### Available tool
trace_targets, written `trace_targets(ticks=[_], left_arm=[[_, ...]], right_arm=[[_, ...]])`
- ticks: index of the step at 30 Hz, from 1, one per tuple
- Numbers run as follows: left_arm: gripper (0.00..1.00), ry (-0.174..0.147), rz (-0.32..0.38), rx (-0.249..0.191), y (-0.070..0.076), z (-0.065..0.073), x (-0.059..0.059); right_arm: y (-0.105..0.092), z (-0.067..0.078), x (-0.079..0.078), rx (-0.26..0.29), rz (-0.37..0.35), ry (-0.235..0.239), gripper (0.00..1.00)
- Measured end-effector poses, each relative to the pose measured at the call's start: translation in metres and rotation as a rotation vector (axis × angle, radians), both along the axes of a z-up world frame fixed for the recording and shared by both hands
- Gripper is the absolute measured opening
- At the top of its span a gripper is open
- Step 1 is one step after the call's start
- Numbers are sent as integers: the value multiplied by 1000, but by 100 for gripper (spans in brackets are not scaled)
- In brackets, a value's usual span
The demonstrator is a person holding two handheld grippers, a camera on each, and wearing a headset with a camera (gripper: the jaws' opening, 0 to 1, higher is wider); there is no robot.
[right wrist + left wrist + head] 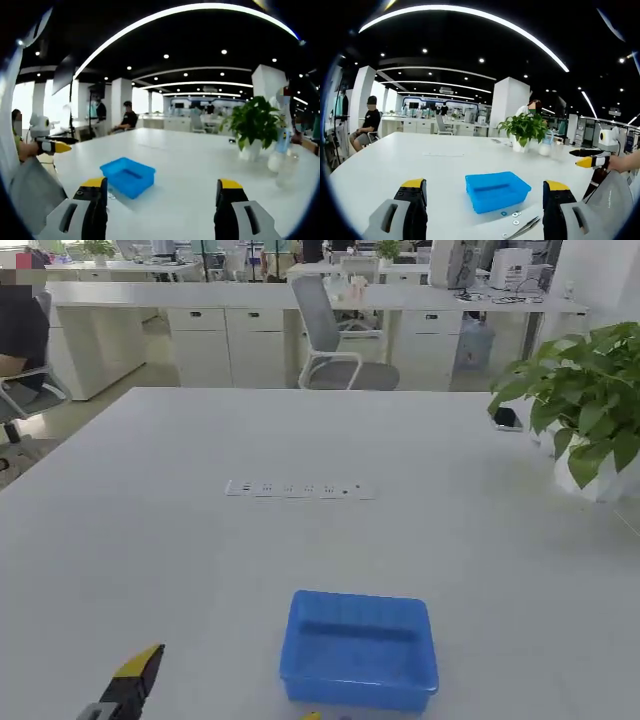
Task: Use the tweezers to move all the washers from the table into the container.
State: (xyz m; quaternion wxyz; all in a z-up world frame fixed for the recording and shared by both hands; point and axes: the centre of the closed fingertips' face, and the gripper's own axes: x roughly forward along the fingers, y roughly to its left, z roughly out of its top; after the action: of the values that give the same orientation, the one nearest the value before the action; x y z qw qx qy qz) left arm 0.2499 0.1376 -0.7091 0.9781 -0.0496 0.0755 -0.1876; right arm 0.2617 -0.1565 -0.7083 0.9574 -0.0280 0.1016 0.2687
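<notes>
washers and tweezers near blue container, white table

**Non-Task Items in the Work Area**

A potted plant in a white pot stands at the right edge of the counter. A small dark object lies just beside it. A flush socket strip sits mid-counter. Beyond the far edge are a grey office chair and white desks. In the left gripper view, a clear bottle stands next to the plant, and a seated person is off the far-left corner.
</notes>
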Motion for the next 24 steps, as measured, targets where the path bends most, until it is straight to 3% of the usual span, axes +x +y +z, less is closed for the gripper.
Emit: trace_targets(ticks=[24], left_arm=[[99, -6, 20, -1, 4, 2, 0]], right_arm=[[-1, -5, 0, 1, 4, 15, 88]])
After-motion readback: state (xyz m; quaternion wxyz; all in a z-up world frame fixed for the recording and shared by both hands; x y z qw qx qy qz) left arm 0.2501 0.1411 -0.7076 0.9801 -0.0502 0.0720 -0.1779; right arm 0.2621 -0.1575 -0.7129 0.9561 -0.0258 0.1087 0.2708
